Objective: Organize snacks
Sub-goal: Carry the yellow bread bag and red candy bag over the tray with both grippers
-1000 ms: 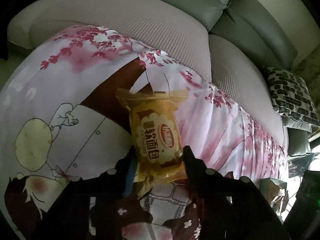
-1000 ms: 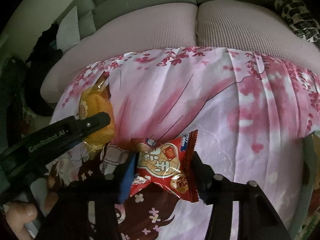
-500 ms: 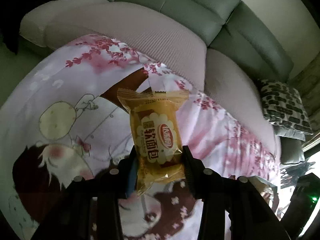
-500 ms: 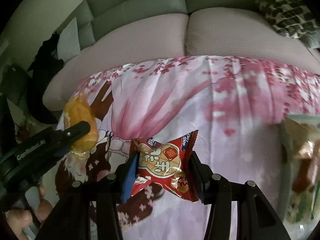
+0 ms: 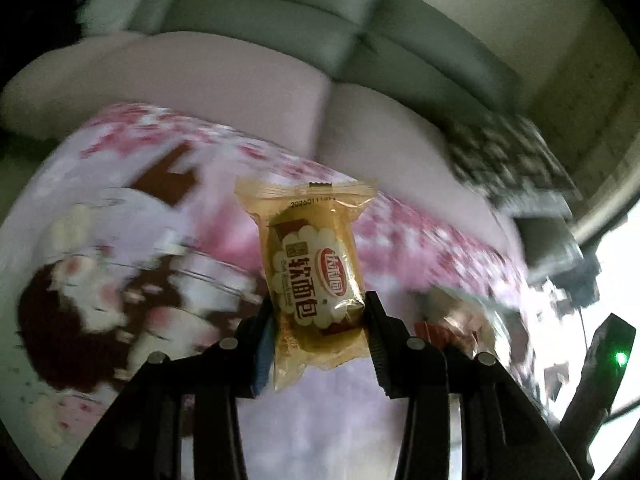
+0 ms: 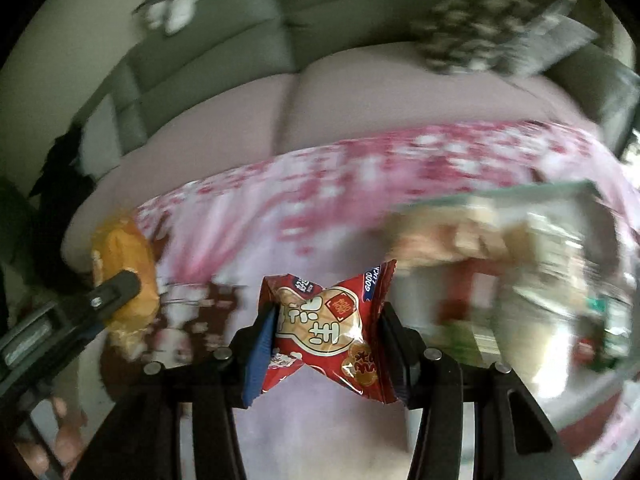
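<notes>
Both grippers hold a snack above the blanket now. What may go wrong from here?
The yellow bread packet is pinched only at its lower part by the left gripper, so it may swing or slip. The red snack packet in the right gripper is slick. The container is already full.

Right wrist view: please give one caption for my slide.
Right gripper holds a red snack packet above the pink cloth.

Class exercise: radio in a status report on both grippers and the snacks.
Left gripper shut on yellow bread packet. Right gripper shut on red snack packet. Clear container of snacks at right. Nothing blocking.
</notes>
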Available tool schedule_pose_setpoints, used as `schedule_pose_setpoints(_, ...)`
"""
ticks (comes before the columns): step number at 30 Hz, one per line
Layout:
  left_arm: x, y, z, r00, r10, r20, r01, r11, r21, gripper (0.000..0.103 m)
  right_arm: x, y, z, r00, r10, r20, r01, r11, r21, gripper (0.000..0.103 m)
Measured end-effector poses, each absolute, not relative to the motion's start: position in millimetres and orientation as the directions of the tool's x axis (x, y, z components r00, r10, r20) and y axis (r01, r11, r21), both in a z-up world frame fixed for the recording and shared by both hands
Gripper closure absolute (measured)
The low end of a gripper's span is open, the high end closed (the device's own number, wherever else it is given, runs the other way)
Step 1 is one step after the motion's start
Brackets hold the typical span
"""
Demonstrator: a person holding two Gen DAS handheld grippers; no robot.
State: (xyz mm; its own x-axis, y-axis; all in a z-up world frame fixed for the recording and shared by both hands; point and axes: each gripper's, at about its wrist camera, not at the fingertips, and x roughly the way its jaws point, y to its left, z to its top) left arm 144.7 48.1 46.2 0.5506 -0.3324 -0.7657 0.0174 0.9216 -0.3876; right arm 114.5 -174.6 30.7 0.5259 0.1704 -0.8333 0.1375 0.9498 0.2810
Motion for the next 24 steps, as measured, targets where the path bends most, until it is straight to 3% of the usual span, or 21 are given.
schedule_pose_setpoints(10, 117.2, -97.4, 30.5, 0.393, -0.454, -0.800, 0.303, 0.885, -0.353, 0.060, 65.6, -321.4, 28.5, 0.518, 0.007, -0.855, 0.411, 0.875, 0.257, 0.050)
schedule_pose_setpoints(24, 79.9, -160.4, -14.4, 0.296, -0.385, -0.874, 0.385, 0.886, -0.260, 0.060, 38.2, -355.5, 2.6, 0.478, 0.062, -0.876, 0.429, 0.854, 0.294, 0.046)
